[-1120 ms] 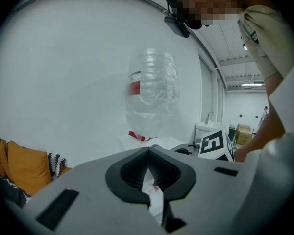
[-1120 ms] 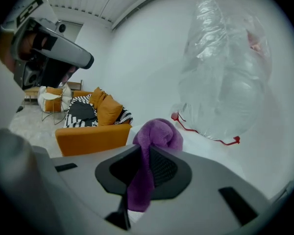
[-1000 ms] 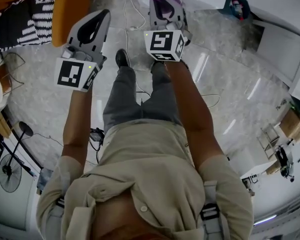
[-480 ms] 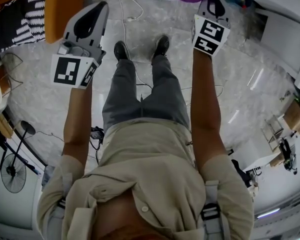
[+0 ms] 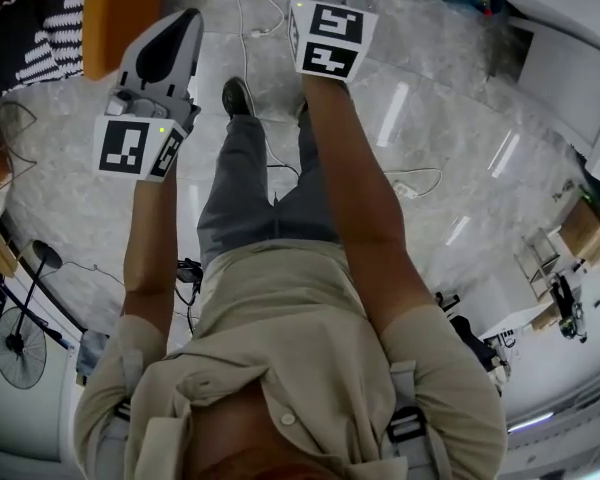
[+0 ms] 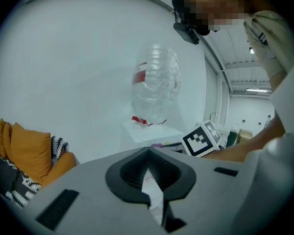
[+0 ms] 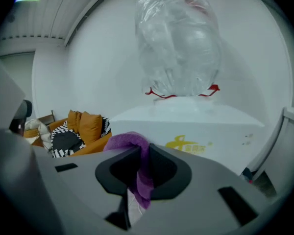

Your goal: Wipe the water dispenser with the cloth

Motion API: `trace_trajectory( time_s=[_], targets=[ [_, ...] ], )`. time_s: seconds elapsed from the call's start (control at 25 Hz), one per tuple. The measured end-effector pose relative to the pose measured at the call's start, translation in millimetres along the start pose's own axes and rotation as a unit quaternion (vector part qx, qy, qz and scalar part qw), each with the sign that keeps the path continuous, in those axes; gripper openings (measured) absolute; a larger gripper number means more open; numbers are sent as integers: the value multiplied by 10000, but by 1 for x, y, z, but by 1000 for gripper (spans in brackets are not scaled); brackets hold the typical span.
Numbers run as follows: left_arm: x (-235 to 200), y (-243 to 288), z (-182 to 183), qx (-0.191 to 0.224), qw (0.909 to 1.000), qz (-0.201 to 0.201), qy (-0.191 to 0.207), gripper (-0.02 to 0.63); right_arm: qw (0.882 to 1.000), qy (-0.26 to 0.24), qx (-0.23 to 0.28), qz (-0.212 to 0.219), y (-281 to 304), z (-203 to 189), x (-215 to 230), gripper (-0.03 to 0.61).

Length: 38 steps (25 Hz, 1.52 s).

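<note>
A person in a beige shirt (image 5: pixel 280 368) and grey trousers (image 5: pixel 250 188) stands facing a white water dispenser (image 7: pixel 196 126), holding a two-jaw gripper in each hand. A clear, crinkled water bottle (image 7: pixel 179 43) sits upside down on top of the dispenser, with a red band where the two meet. A yellow logo (image 7: pixel 188 143) marks the dispenser's front face.

The right gripper (image 7: pixel 143 153) points straight at the dispenser, low on its front and below the bottle. Its jaws are clamped on a purple cloth (image 7: pixel 137 168), which bunches over the top of the jaws and hangs down between them. The cloth is close to the dispenser's front face; whether it touches cannot be told.

The left gripper (image 6: pixel 148 153) is held to the left of the dispenser and further back from it, aimed at the plain white wall beside it. Its jaws are drawn together with only a thin sliver of light between them, and nothing is held there. From this gripper's camera the right gripper's black-and-white marker cube (image 6: pixel 202 138) shows just in front of the dispenser.

Left of the dispenser is an orange sofa (image 7: pixel 83 124) with orange cushions and a black-and-white striped throw (image 7: pixel 63 141). White cables (image 5: pixel 245 28) trail across the grey marbled floor (image 5: pixel 430 168) between the dispenser and the person's dark shoe (image 5: pixel 235 96).
</note>
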<state>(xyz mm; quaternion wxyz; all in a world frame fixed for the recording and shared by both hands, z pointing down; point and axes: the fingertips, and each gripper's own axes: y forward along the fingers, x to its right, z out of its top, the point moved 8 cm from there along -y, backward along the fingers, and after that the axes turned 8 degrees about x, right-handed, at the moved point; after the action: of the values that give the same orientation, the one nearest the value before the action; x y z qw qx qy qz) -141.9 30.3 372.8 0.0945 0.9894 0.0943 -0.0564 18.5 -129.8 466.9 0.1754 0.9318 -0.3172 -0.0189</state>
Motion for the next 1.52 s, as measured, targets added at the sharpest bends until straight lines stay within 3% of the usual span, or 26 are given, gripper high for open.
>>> trace_trajectory(
  time_s=[0.12, 0.28, 0.6, 0.72, 0.96, 1.16, 1.36, 1.52],
  targets=[
    [-3, -3, -5, 9, 10000, 41, -77, 15, 9999, 147, -8, 80, 5, -1, -4, 58],
    [-3, -2, -11, 9, 10000, -12, -98, 15, 9998, 163, -22, -118, -6, -2, 23, 60],
    [1, 6, -18, 48, 9998, -74, -168, 16, 9912, 217, -172, -1294, -44, -16, 129, 60],
    [4, 8, -20, 48, 9998, -99, -170, 15, 9873, 313, -64, -1558, -49, -15, 140, 58],
    [7, 9, -22, 2, 9998, -144, -170, 15, 9881, 659, 41, -1391, -35, -19, 102, 55],
    [4, 2, -25, -26, 9998, -123, -167, 15, 9928, 860, -121, -829, -7, -31, 43, 55],
    [-6, -12, -29, -39, 9998, -60, -202, 15, 9874, 1507, -139, -459, 13, -25, -6, 55],
    [-19, -27, -34, -59, 9997, 18, -237, 15, 9844, 1720, -69, -375, 20, -20, -25, 55]
  ],
)
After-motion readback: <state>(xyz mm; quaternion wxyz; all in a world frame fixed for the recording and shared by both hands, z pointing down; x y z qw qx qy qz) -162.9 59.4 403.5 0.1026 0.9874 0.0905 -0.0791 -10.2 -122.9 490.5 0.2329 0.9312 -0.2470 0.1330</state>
